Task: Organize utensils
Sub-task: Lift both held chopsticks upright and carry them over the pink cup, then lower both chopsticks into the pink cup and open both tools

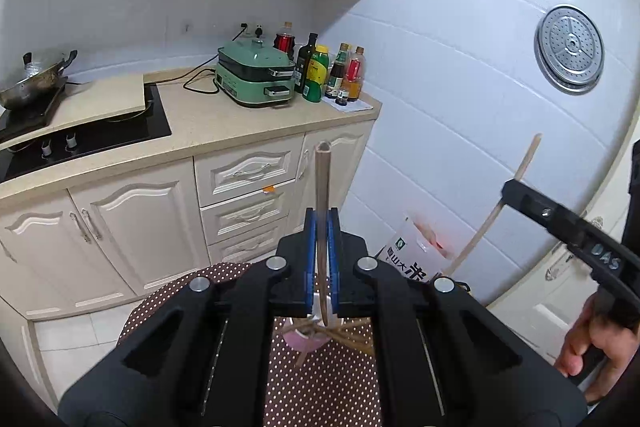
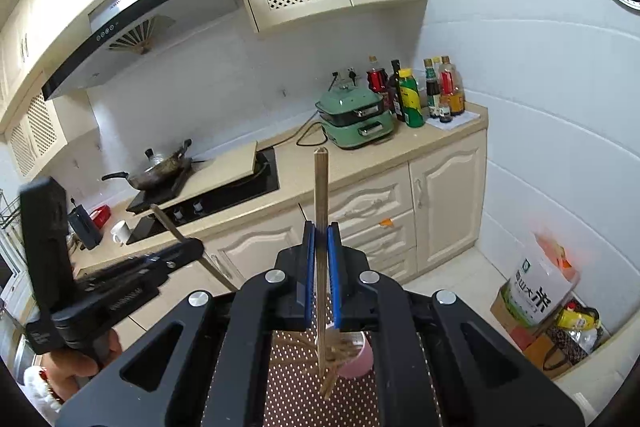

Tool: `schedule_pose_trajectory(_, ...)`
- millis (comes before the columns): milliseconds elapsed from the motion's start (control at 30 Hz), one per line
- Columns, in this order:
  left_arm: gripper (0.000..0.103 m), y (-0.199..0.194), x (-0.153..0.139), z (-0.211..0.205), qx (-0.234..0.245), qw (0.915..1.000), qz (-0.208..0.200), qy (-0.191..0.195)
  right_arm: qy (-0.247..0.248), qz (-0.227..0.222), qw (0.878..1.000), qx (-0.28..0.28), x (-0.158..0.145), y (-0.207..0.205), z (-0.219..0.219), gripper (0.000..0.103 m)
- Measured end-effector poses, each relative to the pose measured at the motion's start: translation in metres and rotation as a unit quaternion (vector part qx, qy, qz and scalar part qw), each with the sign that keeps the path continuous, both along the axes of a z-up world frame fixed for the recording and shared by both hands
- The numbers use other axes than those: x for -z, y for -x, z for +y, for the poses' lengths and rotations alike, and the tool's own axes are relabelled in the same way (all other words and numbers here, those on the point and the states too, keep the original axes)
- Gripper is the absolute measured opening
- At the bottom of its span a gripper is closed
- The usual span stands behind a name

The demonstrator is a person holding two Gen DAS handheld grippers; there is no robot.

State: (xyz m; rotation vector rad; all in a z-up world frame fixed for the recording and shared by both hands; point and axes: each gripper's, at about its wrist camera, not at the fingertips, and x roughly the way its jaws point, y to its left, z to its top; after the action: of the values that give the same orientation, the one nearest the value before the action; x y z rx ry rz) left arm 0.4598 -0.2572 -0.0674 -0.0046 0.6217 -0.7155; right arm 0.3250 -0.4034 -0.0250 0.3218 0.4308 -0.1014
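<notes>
My left gripper (image 1: 321,223) is shut on a brown chopstick (image 1: 321,183) that stands upright between its blue pads. My right gripper (image 2: 321,231) is shut on a lighter wooden chopstick (image 2: 321,187), also upright. Both hover above a pink cup (image 2: 358,357) on a brown polka-dot cloth (image 2: 296,387); several loose chopsticks (image 2: 334,359) lie across the cup. The cup (image 1: 300,341) shows in the left wrist view too. The right gripper with its chopstick (image 1: 520,171) appears at right in the left wrist view; the left gripper (image 2: 188,247) appears at left in the right wrist view.
A cream counter (image 1: 240,131) with a green electric cooker (image 1: 256,75), several bottles (image 1: 332,73), a black hob (image 1: 100,131) and a wok (image 1: 36,83) stands behind. A rice bag (image 2: 536,291) and boxes sit in the corner.
</notes>
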Motion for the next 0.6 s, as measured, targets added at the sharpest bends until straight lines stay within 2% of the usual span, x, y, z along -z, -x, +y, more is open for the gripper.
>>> schedule_pose_trajectory(300, 0.006, -0.028, 0.018, -0.021, 0.009, 0.9997, 0.018, -0.016, 0.011, 0.007, 1.0, -0.001, 0.002, -0.028, -0.01, 0.005)
schedule_pose_trajectory(467, 0.006, -0.041, 0.035, -0.029, 0.014, 0.9988, 0.036, -0.03, 0.02, 0.033, 0.999, 0.005, 0.024, -0.043, -0.012, 0.005)
schedule_pose_trajectory(600, 0.006, -0.047, 0.052, -0.038, 0.022, 0.9971, 0.047, -0.055, 0.017, 0.055, 0.998, 0.006, 0.047, -0.053, -0.015, 0.005)
